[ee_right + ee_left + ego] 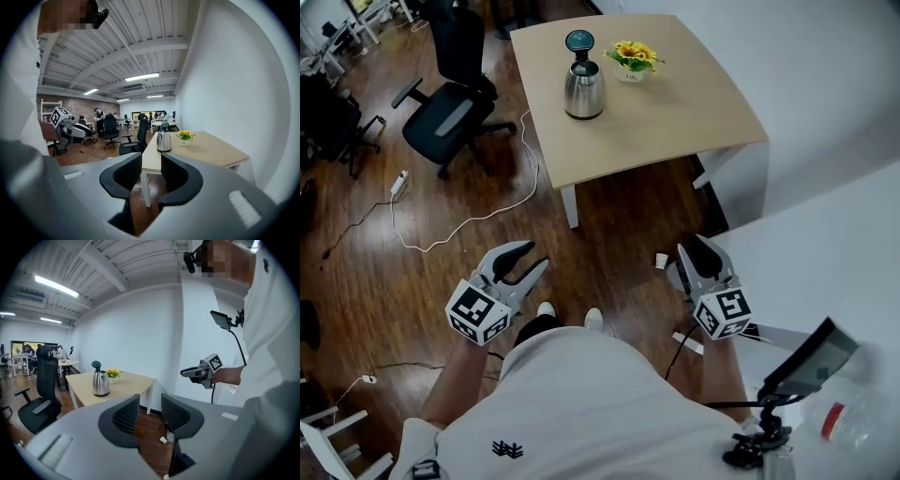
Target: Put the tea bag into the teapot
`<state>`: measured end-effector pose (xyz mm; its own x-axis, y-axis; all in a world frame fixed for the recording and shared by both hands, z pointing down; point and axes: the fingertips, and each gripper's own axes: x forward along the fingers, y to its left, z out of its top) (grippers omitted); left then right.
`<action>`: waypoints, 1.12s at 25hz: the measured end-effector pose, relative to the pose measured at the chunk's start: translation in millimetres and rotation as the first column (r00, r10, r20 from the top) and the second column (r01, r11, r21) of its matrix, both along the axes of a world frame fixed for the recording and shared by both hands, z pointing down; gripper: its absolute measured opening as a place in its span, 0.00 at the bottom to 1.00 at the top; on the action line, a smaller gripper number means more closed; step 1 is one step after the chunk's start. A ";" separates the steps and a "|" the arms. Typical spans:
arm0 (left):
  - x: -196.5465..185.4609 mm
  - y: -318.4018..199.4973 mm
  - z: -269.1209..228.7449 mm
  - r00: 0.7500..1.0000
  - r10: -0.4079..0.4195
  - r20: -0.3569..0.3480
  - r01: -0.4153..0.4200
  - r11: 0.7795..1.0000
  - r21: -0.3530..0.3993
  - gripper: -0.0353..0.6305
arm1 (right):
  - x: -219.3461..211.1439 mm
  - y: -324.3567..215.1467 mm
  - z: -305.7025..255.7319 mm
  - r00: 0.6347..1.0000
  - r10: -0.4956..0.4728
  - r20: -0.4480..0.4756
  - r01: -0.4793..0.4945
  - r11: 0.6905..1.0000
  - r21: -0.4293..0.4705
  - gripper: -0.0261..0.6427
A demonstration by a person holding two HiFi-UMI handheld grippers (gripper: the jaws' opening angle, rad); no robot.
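Note:
A steel teapot stands on the wooden table with its teal lid tipped up; it also shows as the teapot and the teapot. A small white square, perhaps the tea bag, shows against the floor just left of my right gripper's tips; the same white piece appears low in the left gripper view. My left gripper is open and empty. My right gripper is also open, with nothing between its fingers. Both are held low, well short of the table.
A pot of yellow flowers sits beside the teapot. A black office chair stands left of the table. White cable and a power strip lie on the wood floor. A white wall runs along the right.

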<state>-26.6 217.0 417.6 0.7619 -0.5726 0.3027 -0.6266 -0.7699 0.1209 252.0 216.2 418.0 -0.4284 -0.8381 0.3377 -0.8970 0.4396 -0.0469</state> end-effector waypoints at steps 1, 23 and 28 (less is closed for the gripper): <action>2.3 2.9 -3.8 1.000 0.015 -0.002 -0.015 1.000 0.005 0.27 | -0.4 4.8 -3.1 1.000 0.010 0.004 -0.010 1.000 0.005 0.23; -22.8 36.1 -21.5 0.997 0.064 -0.054 -0.061 0.997 0.042 0.27 | -67.6 29.1 -37.4 0.997 -0.024 -0.080 0.029 0.998 0.062 0.25; -29.7 37.1 -16.9 0.997 0.061 -0.051 -0.060 0.998 0.030 0.27 | -71.0 25.9 -36.2 0.997 -0.010 -0.083 0.015 0.998 0.065 0.25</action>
<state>-56.3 254.1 400.7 0.8095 -0.5329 0.2463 -0.5724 -0.8097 0.1296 181.0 242.2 381.8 -0.4120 -0.8543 0.3171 -0.8910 0.4506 0.0562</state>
